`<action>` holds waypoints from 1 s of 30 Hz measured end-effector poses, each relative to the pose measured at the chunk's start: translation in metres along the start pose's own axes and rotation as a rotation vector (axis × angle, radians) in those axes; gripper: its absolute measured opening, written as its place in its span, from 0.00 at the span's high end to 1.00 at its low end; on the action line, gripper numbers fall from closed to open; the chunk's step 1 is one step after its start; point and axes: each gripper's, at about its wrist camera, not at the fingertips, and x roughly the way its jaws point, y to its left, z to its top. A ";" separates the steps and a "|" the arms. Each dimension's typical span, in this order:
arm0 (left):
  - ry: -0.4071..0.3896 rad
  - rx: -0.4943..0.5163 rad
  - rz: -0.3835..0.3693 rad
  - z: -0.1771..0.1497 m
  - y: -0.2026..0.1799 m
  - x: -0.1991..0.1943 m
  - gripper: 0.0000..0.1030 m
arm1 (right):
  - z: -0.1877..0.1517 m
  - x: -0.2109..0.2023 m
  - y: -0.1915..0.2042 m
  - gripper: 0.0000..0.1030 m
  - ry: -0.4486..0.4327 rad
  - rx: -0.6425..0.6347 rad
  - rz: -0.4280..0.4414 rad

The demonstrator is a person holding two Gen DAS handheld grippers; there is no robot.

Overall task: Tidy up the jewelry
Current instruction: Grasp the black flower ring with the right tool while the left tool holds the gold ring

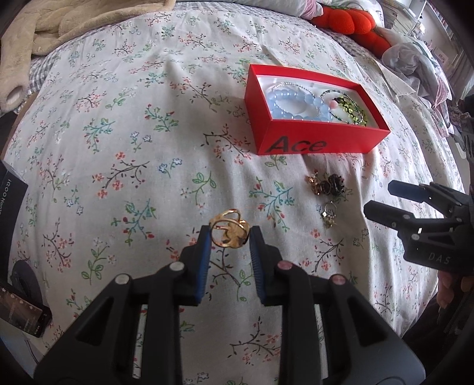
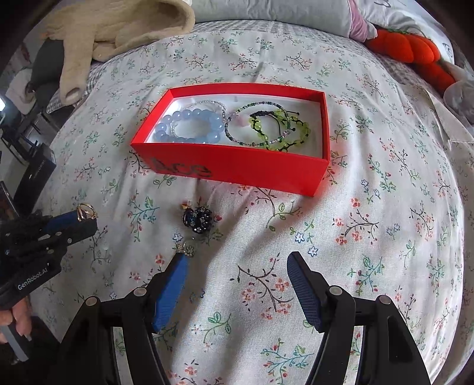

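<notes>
My left gripper point(image 1: 230, 235) is shut on a gold ring point(image 1: 228, 229) and holds it above the floral bedsheet; it also shows at the left of the right wrist view point(image 2: 84, 216). A red box point(image 1: 314, 137) marked "Ace" lies ahead to the right, holding a blue bead bracelet point(image 1: 291, 103) and green bracelets point(image 1: 351, 111). Dark and gold jewelry pieces point(image 1: 328, 185) and a small charm point(image 1: 328, 213) lie on the sheet in front of the box. My right gripper point(image 2: 237, 263) is open and empty, with the charm point(image 2: 186, 249) at its left fingertip and the dark jewelry point(image 2: 198, 219) ahead.
A beige plush blanket point(image 1: 68, 23) lies at the far left. An orange plush toy point(image 1: 352, 22) and crumpled cloth point(image 1: 414, 65) lie at the far right. A black box point(image 1: 11, 189) and a phone point(image 1: 23, 314) sit at the bed's left edge.
</notes>
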 end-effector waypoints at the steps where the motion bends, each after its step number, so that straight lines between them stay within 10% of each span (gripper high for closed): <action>1: -0.001 0.001 0.000 0.000 0.000 -0.001 0.73 | 0.001 0.001 0.002 0.32 -0.003 0.001 0.004; 10: -0.001 -0.007 -0.001 -0.001 0.008 -0.003 0.73 | 0.014 0.015 0.018 0.58 -0.019 0.031 0.132; 30: 0.000 -0.009 -0.005 -0.004 0.012 -0.004 0.73 | 0.016 0.036 0.021 0.80 -0.005 0.039 0.120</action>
